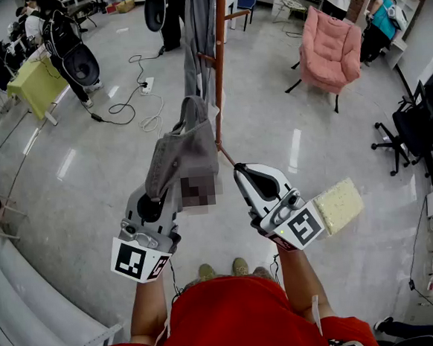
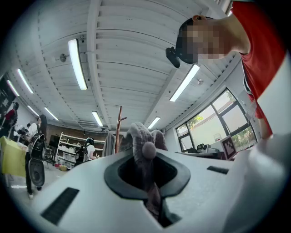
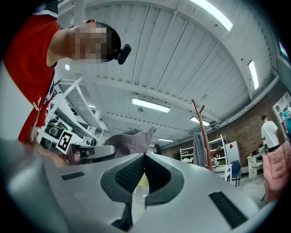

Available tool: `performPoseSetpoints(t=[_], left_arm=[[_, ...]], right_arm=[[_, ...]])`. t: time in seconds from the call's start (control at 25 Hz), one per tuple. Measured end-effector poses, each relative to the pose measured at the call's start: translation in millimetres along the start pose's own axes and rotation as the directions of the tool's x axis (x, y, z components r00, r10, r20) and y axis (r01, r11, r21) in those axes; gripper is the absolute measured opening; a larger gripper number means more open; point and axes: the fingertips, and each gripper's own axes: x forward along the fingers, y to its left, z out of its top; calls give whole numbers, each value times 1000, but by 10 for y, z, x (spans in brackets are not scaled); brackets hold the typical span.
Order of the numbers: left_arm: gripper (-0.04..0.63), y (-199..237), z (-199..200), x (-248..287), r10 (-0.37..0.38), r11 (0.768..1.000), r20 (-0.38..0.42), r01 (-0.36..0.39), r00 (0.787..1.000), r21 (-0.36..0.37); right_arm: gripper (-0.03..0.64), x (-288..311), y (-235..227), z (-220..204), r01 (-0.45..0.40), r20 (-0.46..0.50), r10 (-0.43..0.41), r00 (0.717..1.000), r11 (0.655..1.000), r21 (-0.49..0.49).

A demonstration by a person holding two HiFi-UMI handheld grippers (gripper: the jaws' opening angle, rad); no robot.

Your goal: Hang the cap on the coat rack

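A grey cap (image 1: 181,152) hangs raised in front of me, with my left gripper (image 1: 161,200) shut on its fabric from below. In the left gripper view the cap (image 2: 143,150) is pinched between the jaws, its top button showing. The wooden coat rack (image 1: 219,64) stands just beyond the cap, and a grey garment (image 1: 198,35) hangs on it. My right gripper (image 1: 245,175) is beside the cap on the right, shut with nothing in it. In the right gripper view the closed gripper (image 3: 144,157) points up, with the cap (image 3: 129,143) to its left and the rack (image 3: 204,136) to its right.
A pink armchair (image 1: 330,47) sits at the back right and black office chairs (image 1: 414,127) at the far right. A yellow-green table (image 1: 38,85) and floor cables (image 1: 140,100) lie to the left. A pale yellow foam block (image 1: 338,205) shows beside the right gripper's marker cube.
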Motion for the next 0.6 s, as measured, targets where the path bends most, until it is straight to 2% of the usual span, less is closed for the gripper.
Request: performPoseSetpoints(t=[0.28, 0.6], left_arm=[[26, 90, -120, -80, -4, 1000, -1, 4, 1000, -9], [26, 328, -70, -191, 1, 1000, 0, -1, 1000, -24]], right_arm=[[23, 73, 70, -137, -2, -11, 2, 1000, 1000, 11], [23, 269, 100, -74, 21, 20, -21, 1000, 999, 30]])
